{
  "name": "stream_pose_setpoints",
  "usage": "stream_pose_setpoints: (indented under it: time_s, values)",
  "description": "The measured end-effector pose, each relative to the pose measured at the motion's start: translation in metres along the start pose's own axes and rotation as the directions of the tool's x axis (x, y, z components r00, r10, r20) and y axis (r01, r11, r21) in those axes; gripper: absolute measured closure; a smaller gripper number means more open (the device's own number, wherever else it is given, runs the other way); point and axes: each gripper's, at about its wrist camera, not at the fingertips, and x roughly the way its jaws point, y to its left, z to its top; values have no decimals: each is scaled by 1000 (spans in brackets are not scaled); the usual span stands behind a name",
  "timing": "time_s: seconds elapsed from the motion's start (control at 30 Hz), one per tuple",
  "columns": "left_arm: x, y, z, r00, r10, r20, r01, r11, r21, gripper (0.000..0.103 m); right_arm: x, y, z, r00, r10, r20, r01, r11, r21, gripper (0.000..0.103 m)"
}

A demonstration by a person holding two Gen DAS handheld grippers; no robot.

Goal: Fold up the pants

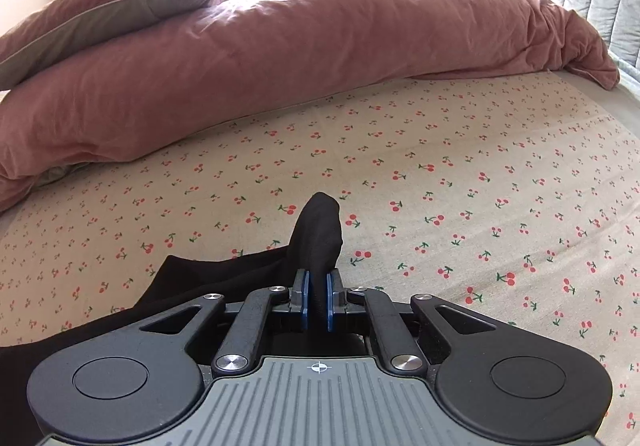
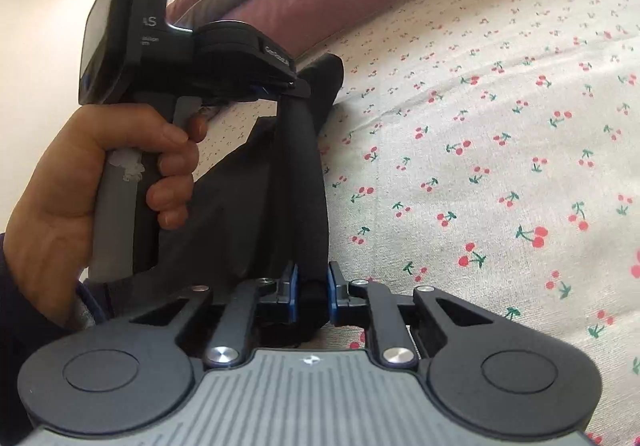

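Black pants (image 1: 316, 238), bunched ridge at frame centre, lifted off cherry-print bed sheet (image 1: 480, 186). Left claw (image 1: 318, 294) clamped tight on fabric; right claw (image 2: 312, 294) pinched on the same stretched edge, lower centre.

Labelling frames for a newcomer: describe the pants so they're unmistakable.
Start at the bed sheet, cream with small red cherries, below the rolled pink duvet. The black pants lie at its near edge, a bunched fold pinched in the left tongs and another in the right tongs. They are the only plain black fabric on the bed.
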Motion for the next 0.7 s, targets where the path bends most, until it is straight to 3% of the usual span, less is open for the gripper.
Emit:
stream_pose_setpoints:
  time_s: [0.2,0.47,0.7]
  values:
    - [-16,-23,10,996,3,93,3,998,-67,101,-32,-4,13,997,-65,47,65,998,12,100]
    - [-4,-65,10,997,-39,61,44,995,-84,102,-56,-25,10,988,-150,47,150,989,-7,100]
    - [-13,-129,29,989,-113,93,118,992,-45,102,-101,-68,19,955,-268,130,263,963,53,100]
